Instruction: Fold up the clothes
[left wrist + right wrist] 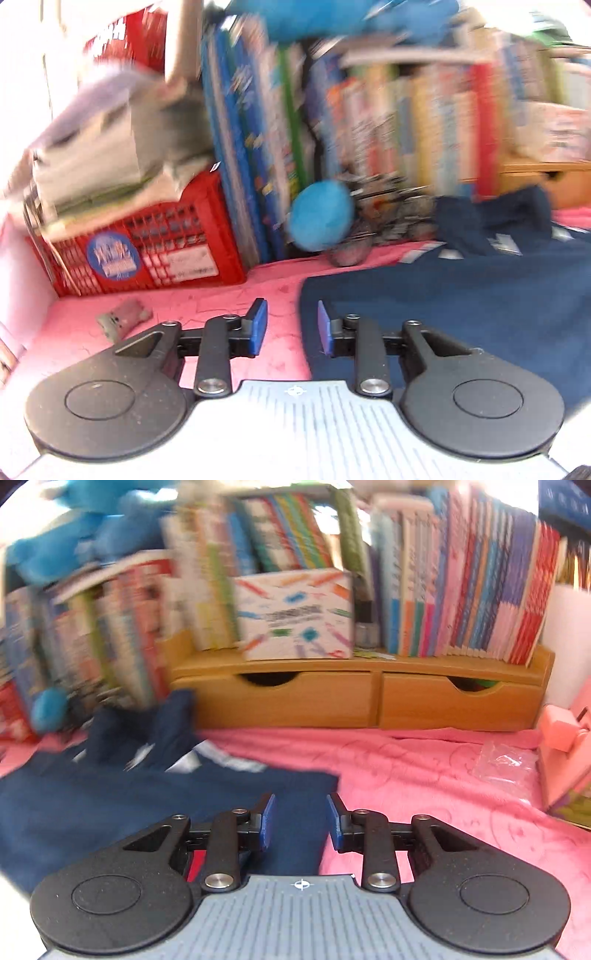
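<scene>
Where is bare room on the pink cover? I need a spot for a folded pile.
Freest: the pink cover between the navy garment, wooden drawer unit and clear plastic bag. A smaller patch lies before the red crate, beside a small grey toy. The back edge is crowded.

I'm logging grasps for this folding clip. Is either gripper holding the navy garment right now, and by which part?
Nothing is held. The left gripper and right gripper both stand open with empty gaps above the navy garment, which lies flat on the pink cover.
</scene>
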A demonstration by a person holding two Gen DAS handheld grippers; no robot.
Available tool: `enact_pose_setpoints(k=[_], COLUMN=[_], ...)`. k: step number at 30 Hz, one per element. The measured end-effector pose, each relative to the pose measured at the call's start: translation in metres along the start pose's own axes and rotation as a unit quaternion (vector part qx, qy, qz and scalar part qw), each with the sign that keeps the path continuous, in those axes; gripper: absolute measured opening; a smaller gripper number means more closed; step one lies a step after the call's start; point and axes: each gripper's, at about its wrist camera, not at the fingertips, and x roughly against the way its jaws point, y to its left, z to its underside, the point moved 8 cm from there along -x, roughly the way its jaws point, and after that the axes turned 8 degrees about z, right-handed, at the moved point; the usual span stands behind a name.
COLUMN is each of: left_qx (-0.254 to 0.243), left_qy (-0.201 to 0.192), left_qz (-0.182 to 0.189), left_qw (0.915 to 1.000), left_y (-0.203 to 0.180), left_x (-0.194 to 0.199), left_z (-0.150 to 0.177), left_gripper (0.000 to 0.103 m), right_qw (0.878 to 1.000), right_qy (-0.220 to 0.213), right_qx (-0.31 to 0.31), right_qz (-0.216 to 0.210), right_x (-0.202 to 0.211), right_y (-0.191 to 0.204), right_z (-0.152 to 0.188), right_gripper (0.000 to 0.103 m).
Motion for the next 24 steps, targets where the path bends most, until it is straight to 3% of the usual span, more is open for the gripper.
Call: enact_pose_setpoints(k=[3,8,13,15,17,24], left_qx=[-0.024,-0.033,-0.035,-0.035,-0.034,-0.007], left_qy=[-0.009,0.039,0.058,0.055,0.051,0.050], left_qz=[0.037,0.067,0.067,0.063,0.058,0.047], left_qw=[0.9990,0.9964,0.9954,0.9959,0.9964,0.9976], left_y=[-0.023,-0.059,-0.083,-0.083,-0.082,-0.073], left_x=[0.044,0.093,0.132,0.146,0.160,0.197], left_z=[0.017,0.077,0.120,0.133,0.145,0.166], left_gripper=[0.047,0.047,0.049,0.058,0.059,0.063], right_qw=[0.999,0.994,0.994,0.993,0.992,0.986], right_qy=[-0.017,-0.025,-0.018,-0.020,-0.020,0.023], right_qx=[0.039,0.082,0.096,0.100,0.102,0.149], right_qz=[-0.028,-0.061,-0.055,-0.060,-0.069,-0.075], right_x=[0.051,0.136,0.193,0.216,0.238,0.271], right_y=[0.017,0.030,0.041,0.048,0.056,0.081], right_z=[0.025,0.076,0.121,0.139,0.157,0.228], right_gripper=[0.045,0.054,0.057,0.059,0.061,0.065])
